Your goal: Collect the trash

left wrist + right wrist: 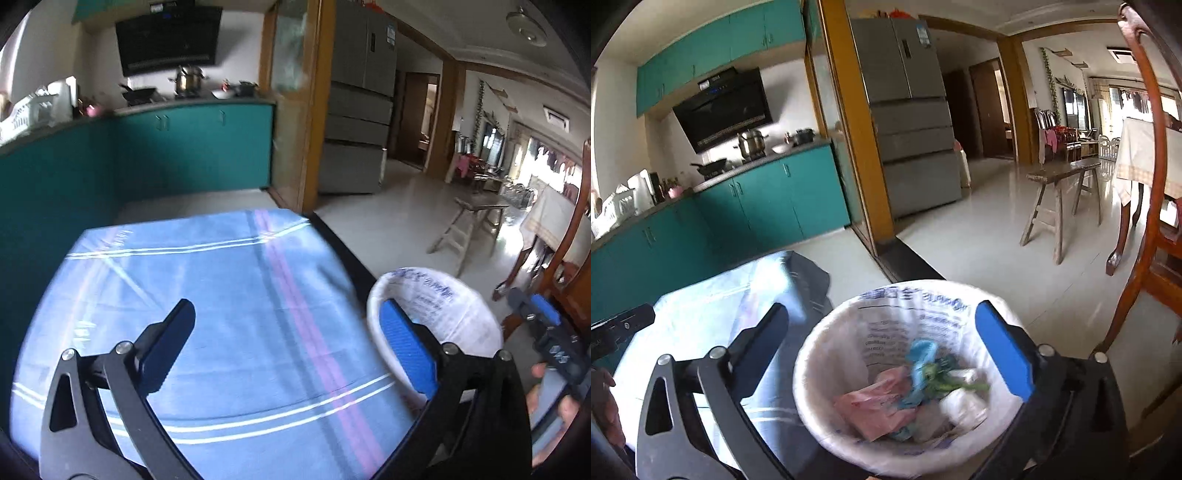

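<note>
Nearest to me, the right hand-held gripper (882, 347) hangs over the trash bin (820, 354), its jaws spread wide and holding nothing, one black finger on the left, one blue-padded finger on the right. Looking straight down into the bin, I see its white printed liner bag (905, 314) folded over the rim. At the bottom sits the trash: a pink wrapper (875, 406), a light blue scrap (921, 363), a green crumpled piece (942, 376) and some white paper (962, 406), all bunched together.

On my other side, the left hand-held gripper (288, 343) is also wide open and empty, poised over the desk (221, 295), which wears a blue cloth with white and pink stripes. From this view the bin (454, 314) stands just beside the desk's right edge, low on the floor, and the right device shows at the far right with fingers of the hand around it.

Further out, a wooden bench (1063, 177) stands on the pale tiled floor (979, 236). Farther left run teal kitchen cabinets (768, 199) with a steel pot (751, 142) on the stove, and a grey refrigerator (908, 110) rises by the doorway.
</note>
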### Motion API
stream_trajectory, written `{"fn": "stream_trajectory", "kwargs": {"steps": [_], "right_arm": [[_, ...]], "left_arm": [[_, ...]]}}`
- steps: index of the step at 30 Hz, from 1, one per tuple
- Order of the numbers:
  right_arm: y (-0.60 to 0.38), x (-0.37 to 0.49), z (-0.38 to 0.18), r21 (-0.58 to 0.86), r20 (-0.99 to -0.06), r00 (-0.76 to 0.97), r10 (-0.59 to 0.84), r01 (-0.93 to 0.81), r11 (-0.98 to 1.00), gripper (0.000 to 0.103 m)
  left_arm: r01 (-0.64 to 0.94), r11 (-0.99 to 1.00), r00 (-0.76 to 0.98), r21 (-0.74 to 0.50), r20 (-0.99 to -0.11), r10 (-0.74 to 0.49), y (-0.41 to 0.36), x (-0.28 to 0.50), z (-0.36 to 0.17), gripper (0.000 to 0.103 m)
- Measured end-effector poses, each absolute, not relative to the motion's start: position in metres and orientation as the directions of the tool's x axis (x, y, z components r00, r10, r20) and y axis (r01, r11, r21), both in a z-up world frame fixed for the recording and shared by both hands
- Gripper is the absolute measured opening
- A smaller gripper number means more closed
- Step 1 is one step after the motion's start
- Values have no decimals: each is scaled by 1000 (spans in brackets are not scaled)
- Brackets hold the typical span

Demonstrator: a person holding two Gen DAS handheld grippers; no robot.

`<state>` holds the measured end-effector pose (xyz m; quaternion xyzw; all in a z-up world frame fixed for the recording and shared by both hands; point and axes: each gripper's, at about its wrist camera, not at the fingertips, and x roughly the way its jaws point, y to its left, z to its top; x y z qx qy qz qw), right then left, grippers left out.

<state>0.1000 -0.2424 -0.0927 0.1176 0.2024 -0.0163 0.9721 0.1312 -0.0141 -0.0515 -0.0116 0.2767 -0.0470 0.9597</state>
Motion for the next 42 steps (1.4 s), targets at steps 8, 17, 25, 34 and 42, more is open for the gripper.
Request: {"fn": "stream_trajectory", "kwargs": {"steps": [8,17,25,34,42], "right_arm": [[-175,55,-65,170,-343,938,57,2,985,100],[-142,22,-46,104,-303,952,53,-23,994,100],[-134,11,-39,89,-295,953,71,-46,995,100],[-129,1,-32,67,-286,956,69,-52,996,100],[-127,-3,-32,58,-284,956,68,-53,997,100]], "left_arm": [[-2,993,889,115,-455,55,24,72,-35,100],[-36,987,909,157,-404,98,42,19,-20,100],[-38,989,918,142,-387,91,49,3,-11,100],[-40,995,921,87,-383,70,57,-2,-6,100],[-43,996,920,80,-385,71,58,-5,-4,100]]}}
